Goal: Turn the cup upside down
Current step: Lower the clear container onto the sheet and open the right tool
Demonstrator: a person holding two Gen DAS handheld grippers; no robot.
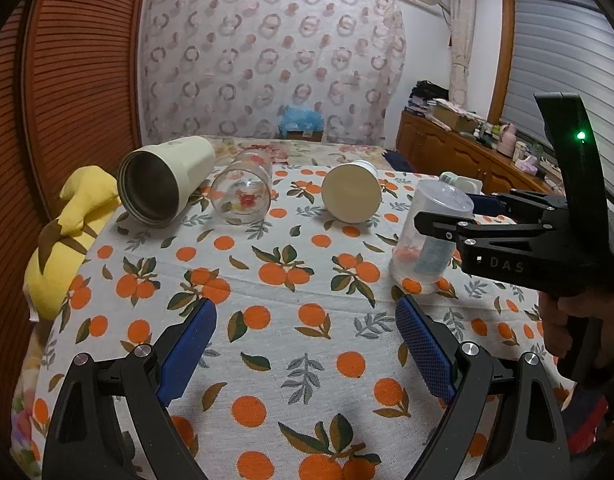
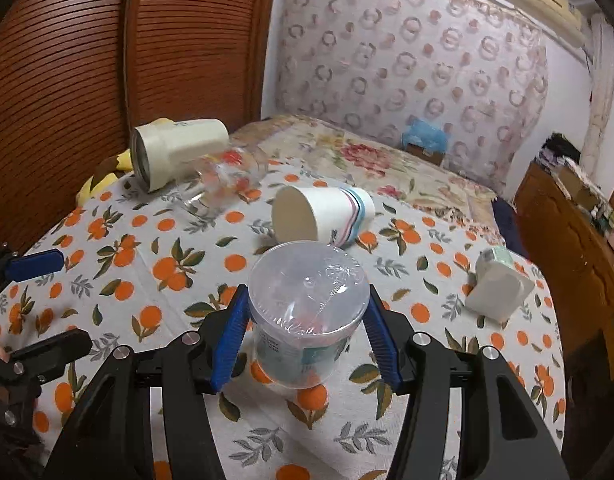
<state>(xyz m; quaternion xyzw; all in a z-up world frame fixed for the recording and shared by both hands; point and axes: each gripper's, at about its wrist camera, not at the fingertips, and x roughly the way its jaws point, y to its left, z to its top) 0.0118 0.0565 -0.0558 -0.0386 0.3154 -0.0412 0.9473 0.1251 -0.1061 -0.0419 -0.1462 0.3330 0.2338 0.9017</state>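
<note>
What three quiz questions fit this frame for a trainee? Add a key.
1. True or false: the left gripper holds a cup.
2. What stands between the fingers of the right gripper? A) a ceramic bowl B) a clear plastic cup, base up C) a metal spoon
3. How many cups lie on their sides?

Key:
1. False; it is open and empty.
2. B
3. Three: cream tumbler, glass, paper cup.
</note>
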